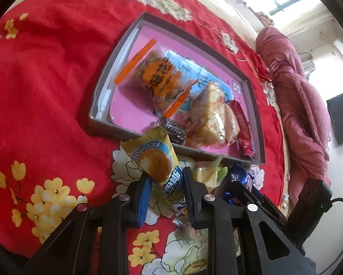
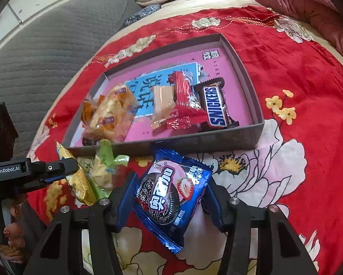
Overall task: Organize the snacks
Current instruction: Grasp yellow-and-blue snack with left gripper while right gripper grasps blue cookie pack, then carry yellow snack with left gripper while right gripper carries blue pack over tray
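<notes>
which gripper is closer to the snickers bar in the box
Right, probably. The right gripper, shut on the blue cookie packet, sits just outside the box wall nearest the Snickers bar. The left gripper, holding the yellow packet, is further along that wall.

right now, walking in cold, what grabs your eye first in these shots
The red floral bedspread fills both views, with a shallow grey box lined in pink lying on it, holding a Snickers bar among other snacks. Nearer, the right tool clamps a blue strawberry Oreo packet, and the left tool grips a yellow cake packet.
</notes>
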Motion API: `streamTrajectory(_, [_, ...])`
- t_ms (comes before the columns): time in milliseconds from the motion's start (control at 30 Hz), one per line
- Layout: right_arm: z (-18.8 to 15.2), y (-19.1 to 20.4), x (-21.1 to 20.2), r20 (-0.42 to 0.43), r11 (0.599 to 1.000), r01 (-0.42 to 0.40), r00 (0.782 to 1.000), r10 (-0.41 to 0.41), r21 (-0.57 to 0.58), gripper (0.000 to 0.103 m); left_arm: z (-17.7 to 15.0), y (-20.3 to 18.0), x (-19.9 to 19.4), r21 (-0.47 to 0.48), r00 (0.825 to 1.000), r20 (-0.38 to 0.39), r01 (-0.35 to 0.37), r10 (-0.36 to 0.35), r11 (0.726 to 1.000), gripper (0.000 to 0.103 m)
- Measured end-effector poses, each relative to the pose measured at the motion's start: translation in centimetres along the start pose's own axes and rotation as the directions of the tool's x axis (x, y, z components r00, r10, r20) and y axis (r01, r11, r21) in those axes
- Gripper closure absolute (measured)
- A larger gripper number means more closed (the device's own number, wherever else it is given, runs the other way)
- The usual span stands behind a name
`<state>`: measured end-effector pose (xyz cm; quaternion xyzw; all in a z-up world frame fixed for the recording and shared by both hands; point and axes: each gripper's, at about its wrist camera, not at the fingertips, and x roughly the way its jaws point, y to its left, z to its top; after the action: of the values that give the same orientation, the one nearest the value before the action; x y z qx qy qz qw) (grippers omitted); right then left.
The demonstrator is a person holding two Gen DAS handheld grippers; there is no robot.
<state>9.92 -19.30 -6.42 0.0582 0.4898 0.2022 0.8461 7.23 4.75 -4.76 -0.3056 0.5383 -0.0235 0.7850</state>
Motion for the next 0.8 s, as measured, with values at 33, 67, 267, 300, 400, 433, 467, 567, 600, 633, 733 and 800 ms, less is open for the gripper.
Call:
streamTrajectory(33, [0.0,0.1,-0.3,0.009,1.0,-0.005,1.0,0.005,-0.002,0.047,0.1,-0.1,-0.2,0.005,1.0,0.006,-0.001,0.001,1.0,0.075])
streamTrajectory(67, [0.1,0.2,-0.5,0.018,1.0,-0.01,1.0,0.011,-0.006,0.047,0.1,-0.3,-0.6,0.015,1.0,0.015,-0.002,0.002,1.0,0.075])
streamTrajectory(267, [0.4,1.0,-1.9,0.074,0.999,-0.038,0.996,0.04,-0.037,0.047,0.7,-1.1,-2.2,0.052,0.998,0.066,-0.014,0.011,0.999,0.076])
streamTrajectory(300, [0.4,1.1,-2.0,0.082,0.998,-0.043,0.996,0.046,-0.042,0.047,0.8,-1.2,-2.3,0.054,0.997,0.07,-0.015,0.011,0.998,0.077])
streamTrajectory(400, [0.6,1.3,-2.4,0.104,0.997,-0.053,0.993,0.058,-0.049,0.047,1.0,-1.2,-2.8,0.061,0.996,0.086,-0.021,0.016,0.998,0.077])
streamTrajectory(433, [0.7,1.3,-2.5,0.109,0.997,-0.057,0.992,0.062,-0.05,0.047,1.1,-1.3,-2.7,0.063,0.996,0.086,-0.023,0.017,0.998,0.077])
streamTrajectory(467, [0.7,1.4,-2.6,0.112,0.997,-0.059,0.992,0.064,-0.051,0.047,1.1,-1.2,-2.6,0.065,0.996,0.086,-0.027,0.021,0.998,0.077])
streamTrajectory(567, [0.7,1.4,-2.5,0.11,0.997,-0.061,0.992,0.066,-0.051,0.047,1.0,-1.1,-2.2,0.06,0.997,0.077,-0.028,0.024,0.998,0.077])
streamTrajectory(600, [0.7,1.4,-2.6,0.112,0.997,-0.061,0.991,0.067,-0.052,0.047,1.0,-1.1,-2.2,0.062,0.997,0.078,-0.031,0.026,0.998,0.077])
streamTrajectory(633, [0.7,1.4,-2.6,0.117,0.997,-0.061,0.991,0.067,-0.052,0.047,1.0,-1.2,-2.3,0.067,0.996,0.081,-0.033,0.028,0.997,0.077])
streamTrajectory(733, [0.8,1.3,-2.8,0.132,0.996,-0.068,0.988,0.074,-0.049,0.047,1.3,-1.6,-2.9,0.078,0.994,0.106,-0.034,0.026,0.996,0.077])
streamTrajectory(800, [0.9,1.3,-3.0,0.143,0.996,-0.069,0.987,0.076,-0.051,0.047,1.6,-1.9,-3.3,0.088,0.992,0.126,-0.039,0.028,0.995,0.077])
